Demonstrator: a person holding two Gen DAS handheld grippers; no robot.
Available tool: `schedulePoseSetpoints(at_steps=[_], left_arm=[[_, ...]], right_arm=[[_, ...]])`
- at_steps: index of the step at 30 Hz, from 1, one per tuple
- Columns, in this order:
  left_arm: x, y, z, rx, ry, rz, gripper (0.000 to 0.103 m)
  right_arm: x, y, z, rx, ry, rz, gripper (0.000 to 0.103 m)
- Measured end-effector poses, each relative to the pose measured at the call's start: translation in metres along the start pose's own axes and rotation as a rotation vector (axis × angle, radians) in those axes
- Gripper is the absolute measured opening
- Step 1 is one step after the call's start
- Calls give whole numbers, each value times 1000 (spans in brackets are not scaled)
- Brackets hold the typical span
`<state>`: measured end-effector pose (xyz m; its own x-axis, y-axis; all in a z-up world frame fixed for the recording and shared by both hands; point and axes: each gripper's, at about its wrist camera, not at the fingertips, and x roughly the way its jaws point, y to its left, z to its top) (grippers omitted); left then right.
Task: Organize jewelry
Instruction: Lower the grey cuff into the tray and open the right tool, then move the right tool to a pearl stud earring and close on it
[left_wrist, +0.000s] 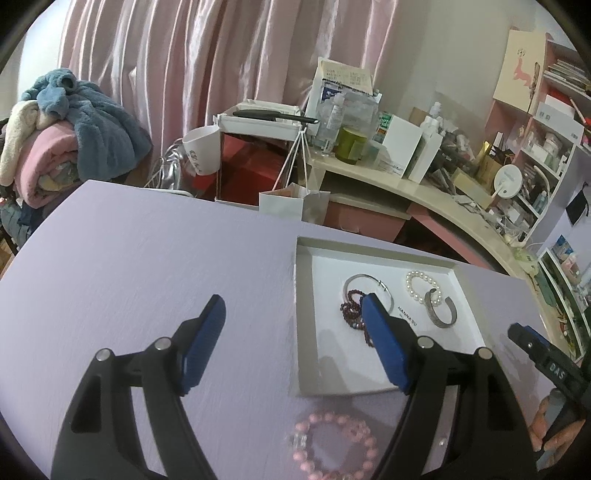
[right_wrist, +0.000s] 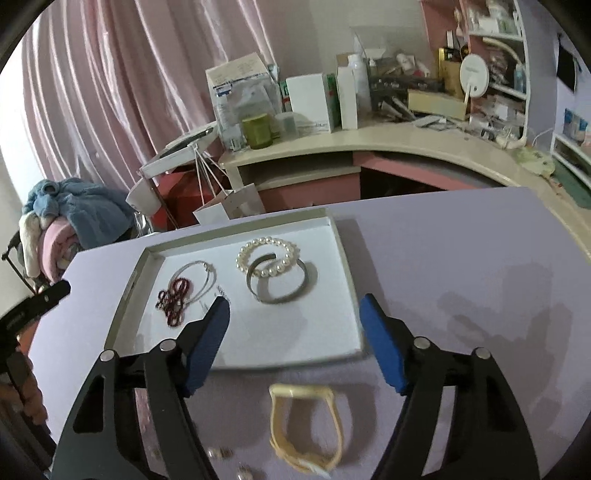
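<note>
A shallow white tray (right_wrist: 236, 227) lies on the lavender table (left_wrist: 147, 258). In it are a pearl bracelet (right_wrist: 251, 247), a silver cuff (right_wrist: 280, 297), a thin silver bangle (right_wrist: 212, 284) and a dark red bead strand (right_wrist: 173, 299). My left gripper (left_wrist: 293, 301) is open over the table, its right finger over the tray's left part (left_wrist: 303, 295). A pink bead bracelet (left_wrist: 334, 446) lies on the table below and between its fingers. My right gripper (right_wrist: 293, 301) is open at the tray's near edge, above a pale yellow band (right_wrist: 306, 424) on the table.
Small blurred studs (right_wrist: 218, 452) lie left of the yellow band. Behind the table stand a cluttered cream desk (right_wrist: 369, 144), a white paper bag (left_wrist: 291, 205) and a pile of clothes (left_wrist: 74, 133). A hand (left_wrist: 543, 432) holds the other gripper at the right edge.
</note>
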<state>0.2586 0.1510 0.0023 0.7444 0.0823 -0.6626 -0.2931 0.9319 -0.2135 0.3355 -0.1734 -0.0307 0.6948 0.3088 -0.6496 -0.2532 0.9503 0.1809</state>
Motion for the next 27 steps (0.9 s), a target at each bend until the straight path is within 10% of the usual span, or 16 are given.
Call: schedulePoseSetpoints(at_steps=[27], left_arm=[[-52,10,-93,59,5,27,88]], right_arm=[[-21,31,-103,-209,160,136,47]])
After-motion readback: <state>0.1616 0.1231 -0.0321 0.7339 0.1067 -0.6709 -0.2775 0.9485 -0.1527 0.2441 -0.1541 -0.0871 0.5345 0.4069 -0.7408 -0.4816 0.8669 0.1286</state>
